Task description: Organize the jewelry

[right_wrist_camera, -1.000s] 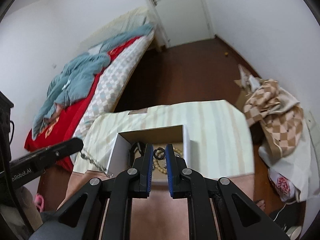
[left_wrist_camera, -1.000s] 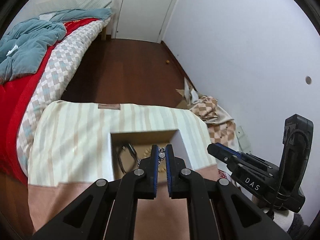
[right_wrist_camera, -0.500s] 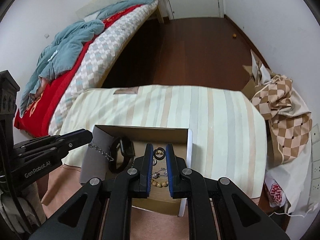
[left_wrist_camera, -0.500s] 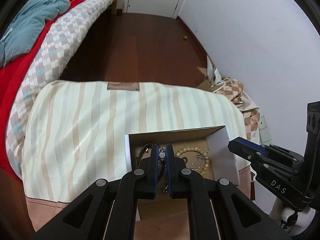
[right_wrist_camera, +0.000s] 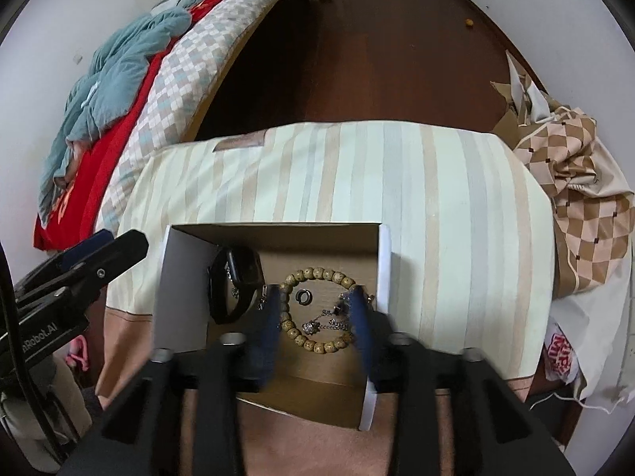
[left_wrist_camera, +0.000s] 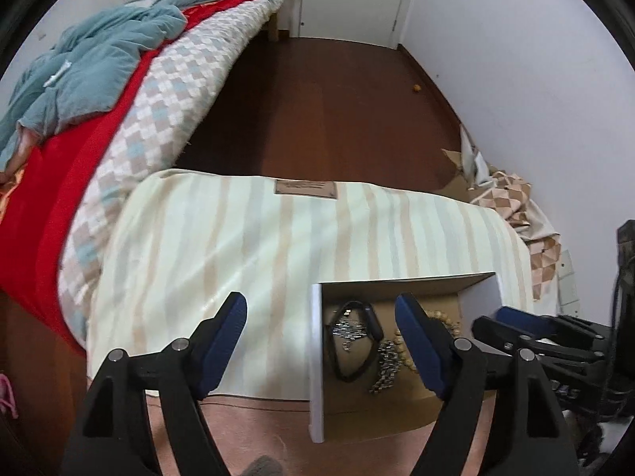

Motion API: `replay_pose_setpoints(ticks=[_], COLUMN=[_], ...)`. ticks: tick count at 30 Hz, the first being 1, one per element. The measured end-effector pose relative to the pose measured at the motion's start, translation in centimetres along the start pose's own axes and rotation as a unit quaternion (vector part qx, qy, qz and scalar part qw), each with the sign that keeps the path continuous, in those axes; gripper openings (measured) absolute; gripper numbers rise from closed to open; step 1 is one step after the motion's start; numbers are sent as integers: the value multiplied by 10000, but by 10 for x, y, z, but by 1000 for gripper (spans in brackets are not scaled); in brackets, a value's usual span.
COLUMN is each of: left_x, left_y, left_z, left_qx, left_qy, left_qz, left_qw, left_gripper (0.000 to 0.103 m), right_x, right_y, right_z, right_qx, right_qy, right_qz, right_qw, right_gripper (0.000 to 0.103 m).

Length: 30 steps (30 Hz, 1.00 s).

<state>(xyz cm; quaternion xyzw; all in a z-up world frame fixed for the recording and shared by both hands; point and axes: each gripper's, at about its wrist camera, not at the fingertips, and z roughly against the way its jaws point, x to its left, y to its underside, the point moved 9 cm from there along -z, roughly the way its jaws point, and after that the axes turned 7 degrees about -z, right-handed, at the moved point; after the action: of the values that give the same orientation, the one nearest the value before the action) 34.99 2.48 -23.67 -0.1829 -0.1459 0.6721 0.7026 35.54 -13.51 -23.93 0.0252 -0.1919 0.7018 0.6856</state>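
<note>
From the left wrist view, the left tool [left_wrist_camera: 319, 319] is hanging with its blue pads spread wide apart and gripping nothing, straddling the left wall of the cardboard box [left_wrist_camera: 315, 361]. The box is sitting on the striped cloth [left_wrist_camera: 246, 238] that is covering the table. Inside it, a black band [left_wrist_camera: 367, 325] is curling around a silver chain [left_wrist_camera: 385, 361], and part of a bead bracelet [left_wrist_camera: 438, 314] is showing behind the right pad. The chain is looking light, limp and slippery; it is likely to sag and slide out of a loose pinch, so taking it at a bunched part of its links seems safest. The right tool [left_wrist_camera: 512, 317] is entering from the right edge.

From the right wrist view, the right tool [right_wrist_camera: 315, 309] is also standing open and empty, its blurred pads hovering over the box floor [right_wrist_camera: 317, 369]. The bead bracelet [right_wrist_camera: 317, 309] is lying as a ring between the pads, with a small dark ring [right_wrist_camera: 304, 297] and a fine pendant chain [right_wrist_camera: 323, 323] inside the loop. The beads are looking hard and round, so they are apt to roll under the pads; gripping across the strand rather than on one bead should hold better. The small ring is offering little to pinch except its rim. The fine chain is appearing delicate and prone to tangling. The black band [right_wrist_camera: 234, 285] is resting near the left wall; it seems springy, and its strap is the obvious hold. The left tool [right_wrist_camera: 103, 246] is showing at the left.
</note>
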Motion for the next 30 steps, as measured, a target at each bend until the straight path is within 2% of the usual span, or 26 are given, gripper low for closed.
replay_pose_setpoints(ticks=[2, 4, 5, 7, 9, 12, 15, 21, 30], left_x=[4, 7, 9, 11, 12, 15, 12, 5, -8], left_y=[1, 4, 6, 11, 18, 34, 49, 70, 84], left_z=[3, 6, 8, 12, 16, 22, 27, 47, 109], left_qx=[-23, -29, -41, -65, -68, -81, -54, -98, -468], left_qy=[-51, -109, -150, -266, -375, -611, -670, -734, -802], left_qz=[6, 40, 46, 30, 12, -9, -22, -70, -118], left_qw=[10000, 9999, 9999, 9996, 9993, 9981, 9977, 9972, 9956], left_gripper=[77, 95, 97, 100, 103, 103, 103, 103, 103], right_x=[-1, 0, -1, -1, -4, -8, -11, -13, 0], right_y=[-1, 0, 1, 3, 8, 22, 38, 62, 90], right_z=[7, 15, 19, 26, 35, 43, 52, 77, 140], right_qx=[-65, -112, -142, -262, -429, -602, -740, -1082, -1546], right_qy=[36, 14, 66, 237, 595, 1028, 1404, 1765, 1756], right_qz=[-5, -17, -6, 53, 190, 329, 411, 355, 236], right_qw=[10000, 9999, 9999, 9994, 9971, 9923, 9865, 9777, 9720], right_gripper=[47, 47, 48, 55, 71, 89, 101, 102, 102])
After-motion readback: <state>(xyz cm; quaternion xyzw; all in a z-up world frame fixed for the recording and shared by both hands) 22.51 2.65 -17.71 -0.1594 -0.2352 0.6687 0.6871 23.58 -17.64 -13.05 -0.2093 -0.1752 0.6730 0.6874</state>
